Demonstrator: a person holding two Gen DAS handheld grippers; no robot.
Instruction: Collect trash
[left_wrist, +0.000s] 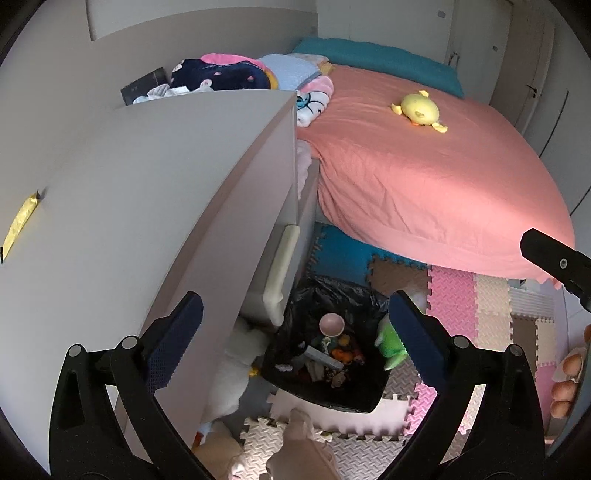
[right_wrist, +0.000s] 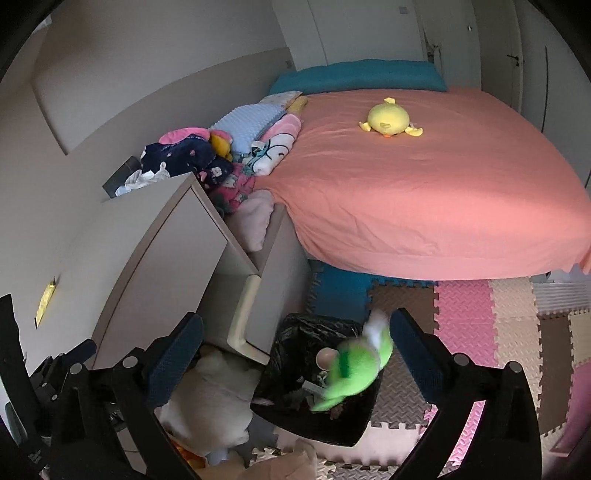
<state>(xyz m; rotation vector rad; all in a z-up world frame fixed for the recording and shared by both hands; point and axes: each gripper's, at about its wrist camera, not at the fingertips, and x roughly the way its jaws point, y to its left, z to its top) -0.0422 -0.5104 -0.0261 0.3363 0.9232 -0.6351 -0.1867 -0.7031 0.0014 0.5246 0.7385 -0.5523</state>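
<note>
Both the left gripper (left_wrist: 295, 321) and right gripper (right_wrist: 295, 341) are gaping wide, gripping nothing, above the bin (right_wrist: 275, 373); a green wrapper (right_wrist: 354, 373) is blurring over it

Both tongs, left (left_wrist: 295, 339) and right (right_wrist: 295, 354), have black plastic frames, silver rivets, and navy textured pads (left_wrist: 173, 343).

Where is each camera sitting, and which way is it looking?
Left wrist: sits on the left claw, looking down at the black-lined trash bin by the white cabinet; its open fingers, the right claw's tip and a hand show.
Right wrist: sits on the right claw, looking down at the same bin; its open fingers and the left claw show.
Both share: bin, blurred green thing above it, pink bed, yellow duck plush.
</note>
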